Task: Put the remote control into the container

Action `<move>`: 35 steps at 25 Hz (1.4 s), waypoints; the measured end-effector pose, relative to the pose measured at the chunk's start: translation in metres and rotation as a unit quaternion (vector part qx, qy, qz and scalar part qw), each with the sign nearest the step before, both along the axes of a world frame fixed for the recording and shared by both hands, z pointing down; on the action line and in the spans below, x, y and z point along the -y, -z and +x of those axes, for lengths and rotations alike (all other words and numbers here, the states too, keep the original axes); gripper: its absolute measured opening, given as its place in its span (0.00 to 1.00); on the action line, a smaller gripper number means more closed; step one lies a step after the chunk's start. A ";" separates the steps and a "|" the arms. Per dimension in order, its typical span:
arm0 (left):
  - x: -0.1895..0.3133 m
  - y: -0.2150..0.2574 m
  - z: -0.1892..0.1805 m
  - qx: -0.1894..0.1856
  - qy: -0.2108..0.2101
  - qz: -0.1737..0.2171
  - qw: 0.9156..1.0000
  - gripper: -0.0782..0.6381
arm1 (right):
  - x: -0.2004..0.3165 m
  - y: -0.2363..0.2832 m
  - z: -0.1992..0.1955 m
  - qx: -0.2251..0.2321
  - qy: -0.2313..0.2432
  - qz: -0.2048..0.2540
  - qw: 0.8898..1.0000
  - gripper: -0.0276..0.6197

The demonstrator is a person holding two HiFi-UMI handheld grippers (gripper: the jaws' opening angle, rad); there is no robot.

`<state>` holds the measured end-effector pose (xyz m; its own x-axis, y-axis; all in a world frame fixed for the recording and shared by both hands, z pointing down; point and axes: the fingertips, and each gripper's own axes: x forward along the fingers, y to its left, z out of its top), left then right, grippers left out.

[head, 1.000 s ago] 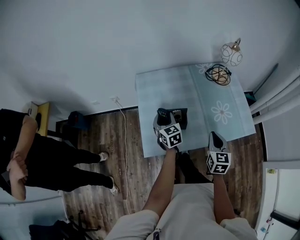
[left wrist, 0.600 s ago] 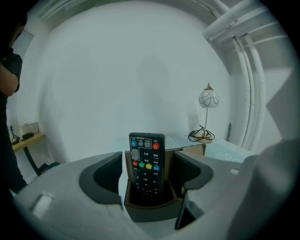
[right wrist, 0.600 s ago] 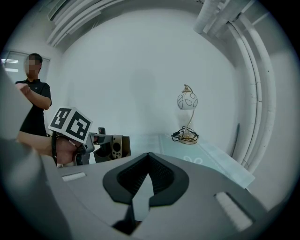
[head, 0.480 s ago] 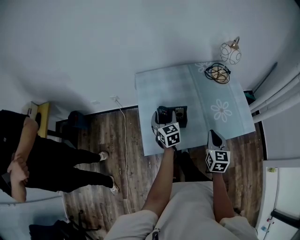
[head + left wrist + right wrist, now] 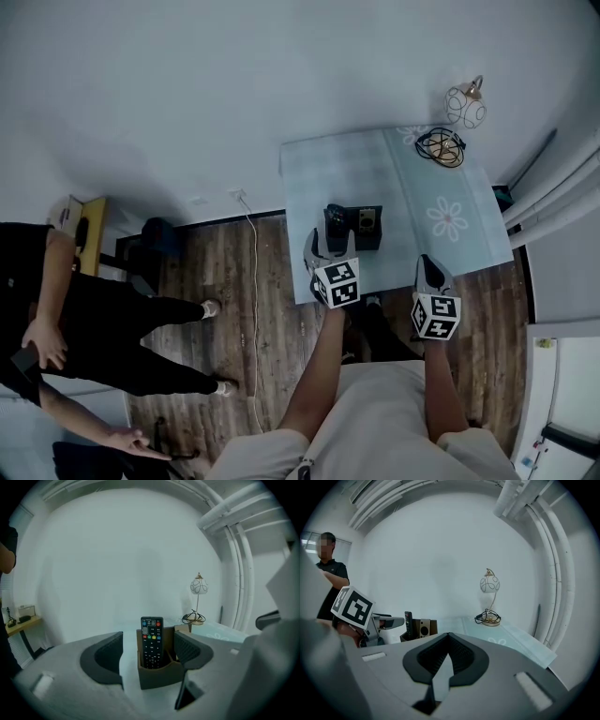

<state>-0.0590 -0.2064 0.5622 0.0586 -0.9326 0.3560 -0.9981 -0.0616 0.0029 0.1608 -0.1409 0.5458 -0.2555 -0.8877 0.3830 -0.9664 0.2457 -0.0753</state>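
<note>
The black remote control (image 5: 151, 641) stands upright in the left compartment of the brown container (image 5: 159, 674), buttons facing me. In the head view the container (image 5: 354, 240) sits on the light blue tablecloth (image 5: 394, 178) with the remote (image 5: 335, 217) in it. My left gripper (image 5: 147, 652) is open and has just been opening. Its pads (image 5: 105, 656) stand well apart, short of the container, touching nothing. It hovers at the table's near edge (image 5: 319, 251). My right gripper (image 5: 449, 637) is shut and empty, low at the front right (image 5: 429, 274).
A small speaker-like object (image 5: 367, 219) fills the container's right compartment. A round lamp (image 5: 464, 105) and a dish with coiled black cable (image 5: 439, 146) stand at the table's far right corner. A person in black (image 5: 56, 309) stands left on the wooden floor, beside a white cord (image 5: 251, 281).
My left gripper has let go of the remote and drawn back from the container towards me, jaws now wide. The remote stays upright in its compartment. The bystander lowered an arm.
</note>
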 end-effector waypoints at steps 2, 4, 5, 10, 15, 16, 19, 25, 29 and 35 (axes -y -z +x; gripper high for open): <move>-0.006 0.003 -0.006 0.004 0.003 0.007 1.000 0.59 | -0.002 0.002 -0.002 0.002 -0.001 0.003 1.000 0.05; -0.012 0.007 -0.011 0.007 0.007 0.015 1.000 0.57 | -0.003 0.004 -0.003 0.004 -0.002 0.006 1.000 0.05; -0.014 0.008 -0.013 0.006 0.007 0.017 1.000 0.55 | -0.005 0.005 -0.005 0.005 -0.003 0.007 1.000 0.05; -0.029 0.019 -0.015 -0.005 -0.010 0.032 0.999 0.43 | -0.014 0.009 -0.017 0.008 0.003 0.011 1.000 0.05; -0.046 0.022 -0.017 -0.014 -0.021 0.038 0.999 0.27 | -0.023 0.008 -0.027 0.010 0.012 0.010 1.000 0.05; -0.050 0.021 -0.018 -0.013 -0.021 0.036 0.999 0.23 | -0.025 0.007 -0.029 0.011 0.013 0.009 1.000 0.05; -0.062 0.017 -0.021 -0.009 -0.022 0.028 0.999 0.13 | -0.030 0.006 -0.036 0.013 0.019 0.008 1.000 0.05; -0.085 0.009 -0.020 -0.005 -0.035 0.010 0.999 0.12 | -0.038 0.001 -0.050 0.010 0.036 0.001 0.999 0.05; -0.096 0.006 -0.018 -0.008 -0.043 -0.002 0.999 0.12 | -0.040 -0.002 -0.057 0.013 0.043 -0.005 0.999 0.05; -0.109 -0.001 -0.017 -0.027 -0.051 -0.019 0.998 0.12 | -0.048 -0.006 -0.063 0.019 0.049 -0.015 0.999 0.05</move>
<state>-0.0757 -0.0970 0.5637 0.1722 -0.9069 0.3845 -0.9850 -0.1609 0.0617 0.0979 -0.0930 0.5515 -0.3557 -0.8463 0.3966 -0.9341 0.3360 -0.1208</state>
